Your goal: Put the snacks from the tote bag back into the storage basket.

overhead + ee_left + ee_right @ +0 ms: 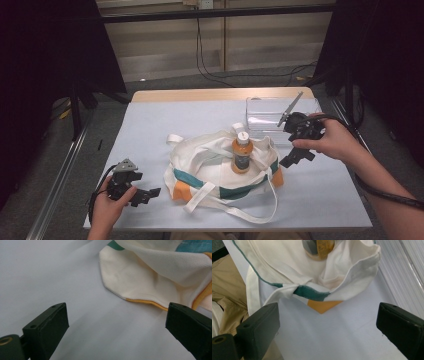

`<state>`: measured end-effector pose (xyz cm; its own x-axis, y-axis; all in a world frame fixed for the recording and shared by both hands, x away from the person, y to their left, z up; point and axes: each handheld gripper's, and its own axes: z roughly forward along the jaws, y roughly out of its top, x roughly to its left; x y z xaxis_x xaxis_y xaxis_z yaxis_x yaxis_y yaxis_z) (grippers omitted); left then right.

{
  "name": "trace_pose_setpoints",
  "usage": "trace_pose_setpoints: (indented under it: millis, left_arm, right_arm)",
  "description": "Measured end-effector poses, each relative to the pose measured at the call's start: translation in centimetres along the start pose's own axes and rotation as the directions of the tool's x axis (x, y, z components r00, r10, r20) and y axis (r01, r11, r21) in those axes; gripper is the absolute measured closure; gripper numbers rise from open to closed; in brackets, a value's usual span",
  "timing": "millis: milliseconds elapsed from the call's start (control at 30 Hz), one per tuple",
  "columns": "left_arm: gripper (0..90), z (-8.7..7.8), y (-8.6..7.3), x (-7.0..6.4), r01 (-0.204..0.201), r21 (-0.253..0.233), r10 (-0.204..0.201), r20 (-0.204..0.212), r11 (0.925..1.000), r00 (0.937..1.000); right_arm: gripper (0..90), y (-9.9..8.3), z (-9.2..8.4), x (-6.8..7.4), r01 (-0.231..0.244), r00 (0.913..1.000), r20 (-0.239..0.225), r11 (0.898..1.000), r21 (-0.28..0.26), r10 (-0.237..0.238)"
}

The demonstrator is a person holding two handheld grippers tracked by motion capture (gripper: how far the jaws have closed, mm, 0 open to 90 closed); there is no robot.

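Observation:
A white cloth tote bag (215, 172) with a green band and orange corners lies slumped in the middle of the table. An orange bottle (241, 155) with a white cap stands upright inside its open mouth. My left gripper (147, 195) rests near the table's front left, open, a short way from the bag's left orange corner (179, 190). In the left gripper view the bag's cream corner (140, 282) lies beyond the empty open gripper (117, 315). My right gripper (298, 157) hovers open just right of the bag. Its own view shows the bag (312, 277) and bottle base (319, 246) ahead.
A clear plastic box (280, 112) stands at the back right of the light table cover (150, 130), just behind the right hand. Long white bag straps (250, 212) trail toward the front edge. The person's beige trousers (227, 290) show past the table's edge.

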<state>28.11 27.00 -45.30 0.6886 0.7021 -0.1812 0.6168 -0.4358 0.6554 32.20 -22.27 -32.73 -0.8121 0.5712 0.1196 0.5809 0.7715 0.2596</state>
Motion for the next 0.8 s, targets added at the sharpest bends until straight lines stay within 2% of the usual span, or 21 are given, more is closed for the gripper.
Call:
trace_pose_setpoints:
  millis: [100,367,733,800]
  left_arm:
    - [4.3,0.0,0.0,0.0,0.0,0.001,0.0,0.0,1.0,1.0]
    - [4.4,0.0,0.0,0.0,-0.007,0.006,0.007,-0.002,1.0,1.0]
    - [4.4,0.1,0.0,0.1,0.002,-0.004,-0.002,-0.001,1.0,1.0]
    - [4.4,0.0,0.0,0.1,0.002,-0.001,-0.002,-0.002,1.0,1.0]
  right_arm:
    - [4.6,0.4,-0.1,0.2,0.003,1.0,-0.001,1.0,-0.002,-0.003]
    - [4.1,2.5,0.5,0.6,0.05,0.9987,-0.008,0.999,-0.013,-0.05]
    - [4.4,4.6,1.6,0.8,0.083,0.9964,-0.014,0.996,-0.017,-0.083]
    - [4.4,4.7,1.7,0.9,0.075,0.9971,-0.015,0.997,-0.019,-0.075]
